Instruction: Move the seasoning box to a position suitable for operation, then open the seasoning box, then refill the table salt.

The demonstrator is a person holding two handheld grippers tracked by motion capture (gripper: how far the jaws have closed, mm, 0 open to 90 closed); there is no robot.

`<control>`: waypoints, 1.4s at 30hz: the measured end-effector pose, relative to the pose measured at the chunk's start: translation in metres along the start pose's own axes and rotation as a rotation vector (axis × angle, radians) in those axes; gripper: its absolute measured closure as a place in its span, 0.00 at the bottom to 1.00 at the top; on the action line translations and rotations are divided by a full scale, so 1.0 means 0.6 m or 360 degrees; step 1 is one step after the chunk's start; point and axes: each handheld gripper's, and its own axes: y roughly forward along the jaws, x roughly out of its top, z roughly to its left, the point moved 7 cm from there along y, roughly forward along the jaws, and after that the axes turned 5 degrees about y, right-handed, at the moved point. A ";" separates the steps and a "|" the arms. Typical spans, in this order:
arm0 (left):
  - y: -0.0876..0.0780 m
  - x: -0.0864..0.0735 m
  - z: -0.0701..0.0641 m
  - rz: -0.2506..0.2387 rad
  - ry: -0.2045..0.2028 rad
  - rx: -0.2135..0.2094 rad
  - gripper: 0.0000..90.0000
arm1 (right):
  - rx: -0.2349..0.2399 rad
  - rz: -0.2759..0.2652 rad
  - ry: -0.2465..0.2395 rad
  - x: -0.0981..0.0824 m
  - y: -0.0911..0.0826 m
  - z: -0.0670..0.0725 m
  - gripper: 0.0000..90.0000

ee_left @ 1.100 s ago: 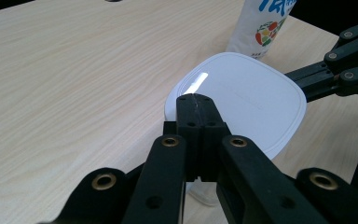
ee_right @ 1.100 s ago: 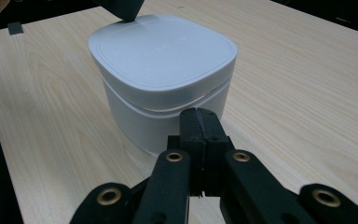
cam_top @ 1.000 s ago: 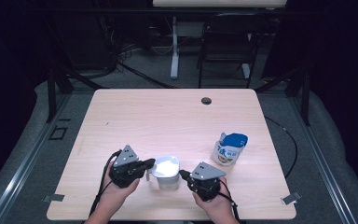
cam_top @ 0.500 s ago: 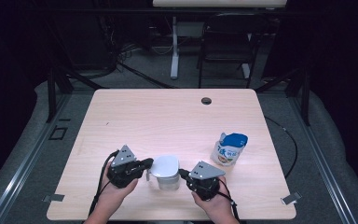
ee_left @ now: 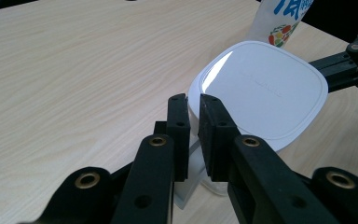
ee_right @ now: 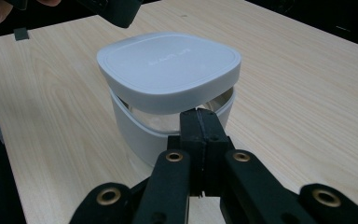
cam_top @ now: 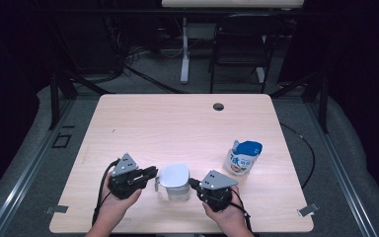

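A white container (cam_top: 178, 192) with a clear inner cup and a rounded square lid (cam_top: 174, 175) stands near the table's front edge, between my two grippers. My left gripper (cam_top: 154, 173) is shut on the thin white handle (ee_left: 186, 186) at the container's side; in the left gripper view its tips (ee_left: 193, 100) touch the lid (ee_left: 261, 88). My right gripper (cam_top: 191, 182) is shut, its tips (ee_right: 200, 114) against the rim just under the lid (ee_right: 168, 60). The lid sits raised above the white band (ee_right: 135, 130), leaving a gap.
A blue-topped white pouch (cam_top: 242, 157) stands upright to the right of the container, also seen as the pouch (ee_left: 284, 18) beyond the lid. A dark grommet (cam_top: 218, 106) sits at the table's far edge. A chair (cam_top: 237, 54) and desk legs stand behind the table (cam_top: 177, 123).
The lid has shifted slightly over the container. Both hands and grippers stay almost where they were.
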 end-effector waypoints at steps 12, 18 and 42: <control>-0.005 -0.001 0.003 -0.0018 -0.0017 0.0027 0.85 | 0.0002 -0.0011 0.0006 0.003 -0.003 -0.002 1.00; -0.008 -0.004 0.012 -0.0018 -0.0035 0.0046 0.82 | -0.0009 -0.0024 0.0004 0.007 -0.007 -0.006 1.00; 0.000 0.012 -0.019 -0.0023 0.0037 -0.0081 1.00 | -0.0034 0.0007 0.0037 -0.004 -0.001 -0.015 1.00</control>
